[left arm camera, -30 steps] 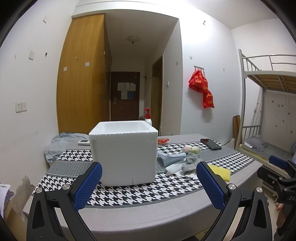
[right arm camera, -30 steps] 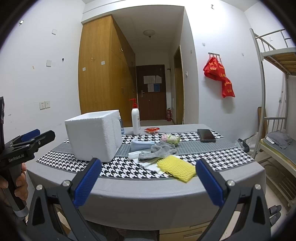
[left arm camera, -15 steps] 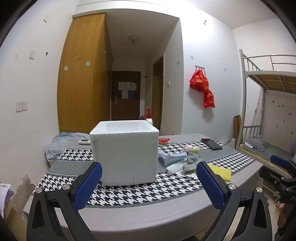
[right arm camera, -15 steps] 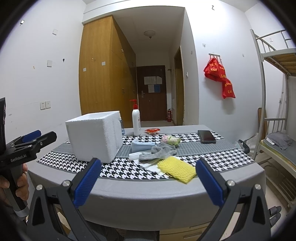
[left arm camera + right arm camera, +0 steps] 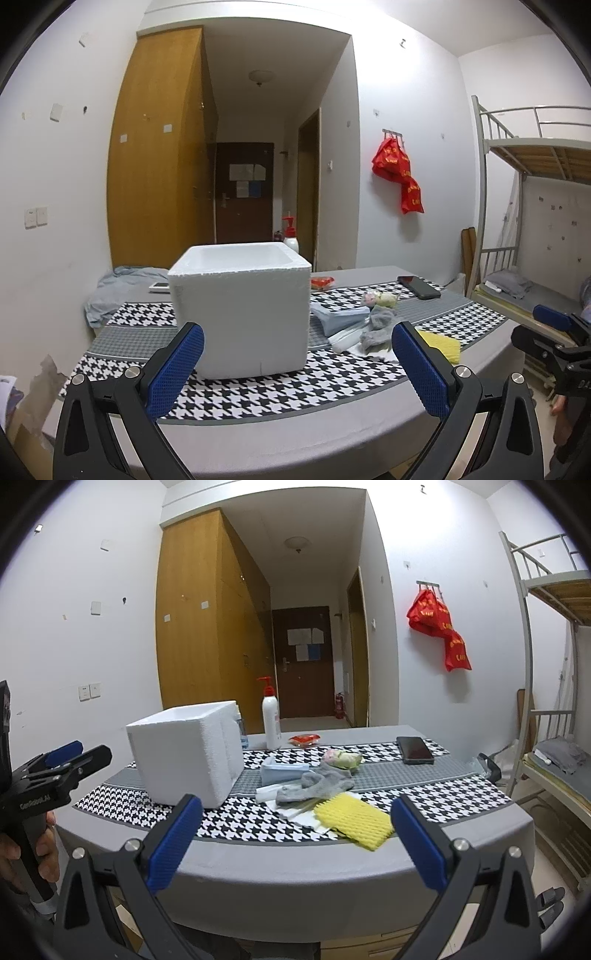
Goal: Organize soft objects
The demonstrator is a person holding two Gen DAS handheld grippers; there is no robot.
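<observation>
A white foam box [image 5: 240, 306] stands open-topped on the houndstooth cloth; it also shows in the right wrist view [image 5: 184, 753]. To its right lies a pile of soft things: a grey sock [image 5: 317, 784], a yellow sponge [image 5: 352, 819], a blue folded cloth [image 5: 282, 770], white cloths [image 5: 295, 810] and a small pastel plush [image 5: 343, 758]. The pile also shows in the left wrist view, with the sock [image 5: 380, 325] and sponge [image 5: 443, 345]. My left gripper [image 5: 297, 369] is open and empty in front of the box. My right gripper [image 5: 295, 843] is open and empty before the table's front edge.
A black phone [image 5: 415, 749], a red snack packet [image 5: 304, 739] and a pump bottle [image 5: 271, 720] sit at the back of the grey table [image 5: 295, 878]. A crumpled blue-grey garment [image 5: 110, 291] lies at the far left. A bunk bed [image 5: 554, 701] stands on the right.
Both grippers have drifted very slightly; the view is almost the same. Nothing on the table has moved.
</observation>
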